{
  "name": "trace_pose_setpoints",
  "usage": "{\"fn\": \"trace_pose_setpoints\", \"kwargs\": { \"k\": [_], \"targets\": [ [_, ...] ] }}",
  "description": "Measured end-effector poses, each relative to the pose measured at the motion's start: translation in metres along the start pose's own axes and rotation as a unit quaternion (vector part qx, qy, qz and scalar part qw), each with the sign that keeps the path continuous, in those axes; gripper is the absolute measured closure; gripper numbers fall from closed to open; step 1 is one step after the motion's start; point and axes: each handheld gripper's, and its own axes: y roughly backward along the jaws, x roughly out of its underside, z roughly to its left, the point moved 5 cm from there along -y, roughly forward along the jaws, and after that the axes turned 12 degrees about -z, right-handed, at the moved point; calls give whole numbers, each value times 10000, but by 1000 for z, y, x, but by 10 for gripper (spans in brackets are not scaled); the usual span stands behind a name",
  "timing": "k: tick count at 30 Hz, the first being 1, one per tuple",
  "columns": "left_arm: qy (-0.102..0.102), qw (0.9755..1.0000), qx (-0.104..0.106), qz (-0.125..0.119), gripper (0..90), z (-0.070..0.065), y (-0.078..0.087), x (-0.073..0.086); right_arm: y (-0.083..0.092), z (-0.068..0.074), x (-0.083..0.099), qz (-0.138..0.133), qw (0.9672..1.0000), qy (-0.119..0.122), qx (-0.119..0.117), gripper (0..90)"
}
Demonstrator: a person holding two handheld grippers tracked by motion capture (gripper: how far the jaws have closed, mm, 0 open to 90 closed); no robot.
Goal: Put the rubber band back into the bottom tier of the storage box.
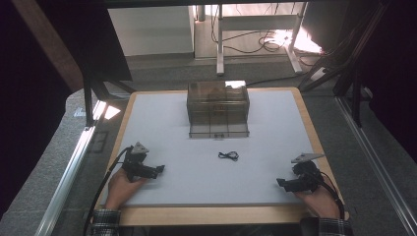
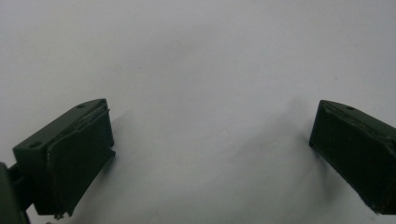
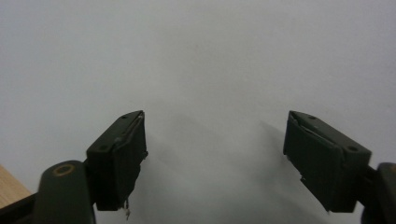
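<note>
A smoky see-through box (image 1: 218,109) with compartments stands at the far middle of the white mat (image 1: 211,147). A small black wiry item (image 1: 228,156) lies on the mat in front of it. My left gripper (image 1: 159,169) rests near the front left of the mat, held by a hand, pointing right. My right gripper (image 1: 280,183) rests at the front right, pointing left. Both are open and hold nothing. In the left gripper view its black jaws stand wide apart over bare mat (image 2: 205,93); the right gripper view shows the same over mat (image 3: 210,70).
The mat lies on a wooden table (image 1: 211,215) whose edge shows at the front. Metal frame rails (image 1: 69,177) run along both sides. A desk leg and cables (image 1: 265,42) stand on the floor beyond the table.
</note>
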Motion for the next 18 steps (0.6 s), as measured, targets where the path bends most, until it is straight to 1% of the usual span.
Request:
{"fn": "trace_pose_setpoints", "kwargs": {
  "k": [3,4,6,9,12,14,16,18],
  "targets": [
    [0,10000,0,1,0,0,0,0,0,1,-3,52,10000,-33,-18,248],
    [1,10000,0,0,0,0,0,0,-1,1,-3,86,10000,-1,-49,253],
    [1,10000,0,0,0,0,0,0,-1,2,-4,146,9999,47,-15,265],
    [0,10000,0,0,0,0,0,0,-1,2,-6,192,9998,70,-49,296],
    [0,10000,1,0,0,0,0,0,0,2,-9,181,9998,31,-34,320],
    [0,10000,2,1,0,0,0,0,0,2,-12,139,9999,-24,-86,321],
    [1,10000,1,0,0,0,0,0,-1,1,-16,86,9999,13,-131,321],
    [0,10000,2,0,0,0,0,0,-3,1,-19,69,9999,58,-101,321]
  ]
}}
